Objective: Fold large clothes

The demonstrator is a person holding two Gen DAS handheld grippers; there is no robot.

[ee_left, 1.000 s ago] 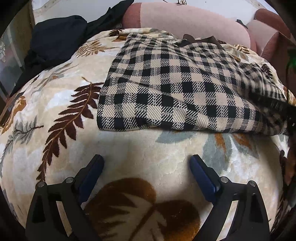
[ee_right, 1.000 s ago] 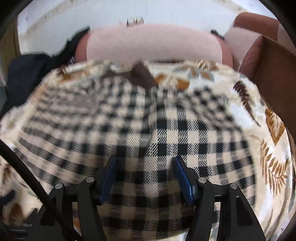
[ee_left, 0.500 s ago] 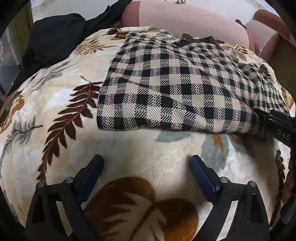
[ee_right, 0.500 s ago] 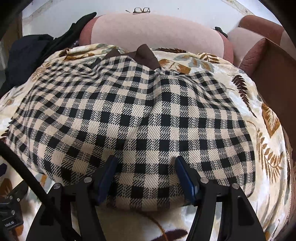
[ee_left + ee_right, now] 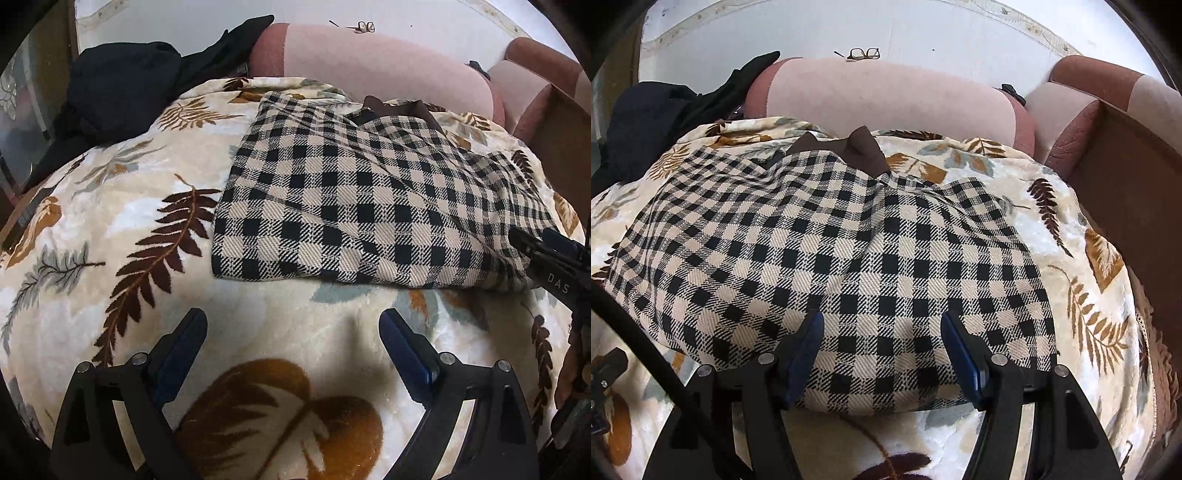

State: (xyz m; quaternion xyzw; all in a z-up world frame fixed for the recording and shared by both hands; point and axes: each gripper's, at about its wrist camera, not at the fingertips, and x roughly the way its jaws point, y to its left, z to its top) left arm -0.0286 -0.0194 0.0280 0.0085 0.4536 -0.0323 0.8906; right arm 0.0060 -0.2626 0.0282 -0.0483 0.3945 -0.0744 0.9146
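- Checked garment, cream & black squares, lies folded into a rough rectangle on the leaf-print blanket; brown collar sticks out at its far edge, toward the pink bolster.
- Near edge of the garment is a soft fold, fairly straight in the left wrist view; left edge also straight, right side looks more rumpled w/ a few creases.
- Left gripper: jaws wide apart, nothing between them, over bare blanket just short of the garment's near edge; not touching the cloth.
- Right gripper: jaws apart, nothing clamped; the 2 blue pads frame the near right part of the garment. Can't tell if the tips rest on the cloth or hang just above it.
- In the left wrist view the right gripper shows as a black tip at the garment's right corner, at the pic's right edge.
- Dark clothing piled at the far left of the blanket, well apart from the checked garment.
- Glasses lie on the white surface beyond the bolster.
- Brown & pink cushion at far right, next to the bolster.
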